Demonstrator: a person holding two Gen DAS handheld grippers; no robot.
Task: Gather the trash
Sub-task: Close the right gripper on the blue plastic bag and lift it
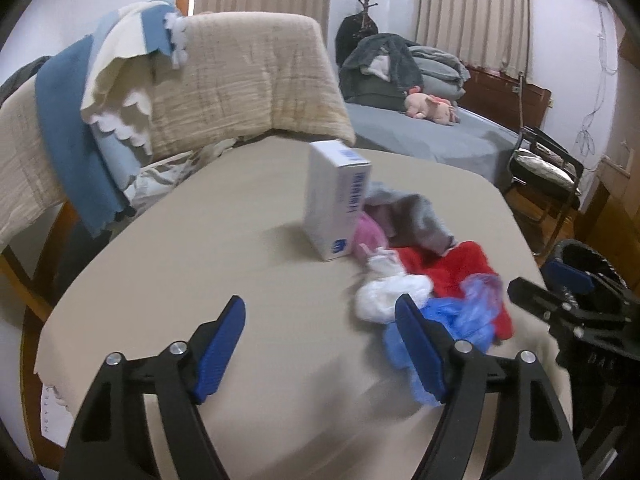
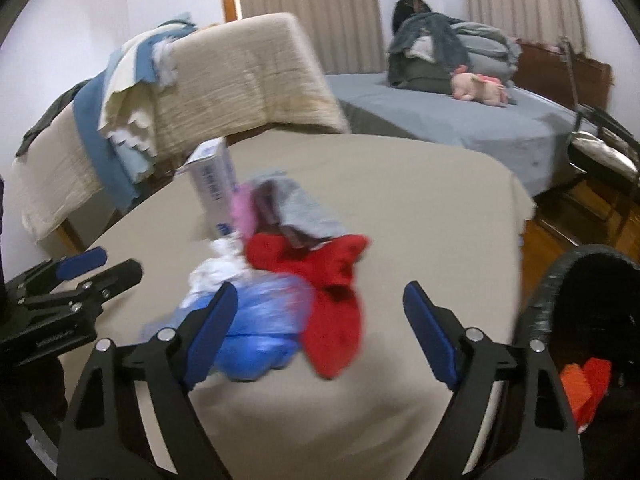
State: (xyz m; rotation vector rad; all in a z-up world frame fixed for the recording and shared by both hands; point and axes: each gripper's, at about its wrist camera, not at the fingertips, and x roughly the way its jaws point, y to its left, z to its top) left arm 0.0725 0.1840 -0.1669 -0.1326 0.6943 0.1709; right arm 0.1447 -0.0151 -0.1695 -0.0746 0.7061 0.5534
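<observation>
A pile of trash lies on the beige table (image 1: 240, 272): a blue plastic bag (image 1: 460, 320) (image 2: 256, 320), a white wad (image 1: 384, 292) (image 2: 216, 268), a red cloth (image 1: 452, 272) (image 2: 332, 280), a grey cloth (image 1: 416, 212) (image 2: 300, 204) and a pink piece (image 1: 370, 234) (image 2: 242, 208). A white box (image 1: 336, 200) (image 2: 214, 184) stands upright beside them. My left gripper (image 1: 320, 344) is open and empty, just left of the pile. My right gripper (image 2: 320, 328) is open and empty, over the blue bag and red cloth.
A black bin (image 2: 580, 304) (image 1: 588, 264) stands at the table's right edge with orange scraps (image 2: 584, 380) inside. A chair draped in beige and blue cloths (image 1: 200, 80) stands behind the table. A bed (image 2: 460, 112) with a pink plush toy (image 2: 476, 86) lies beyond.
</observation>
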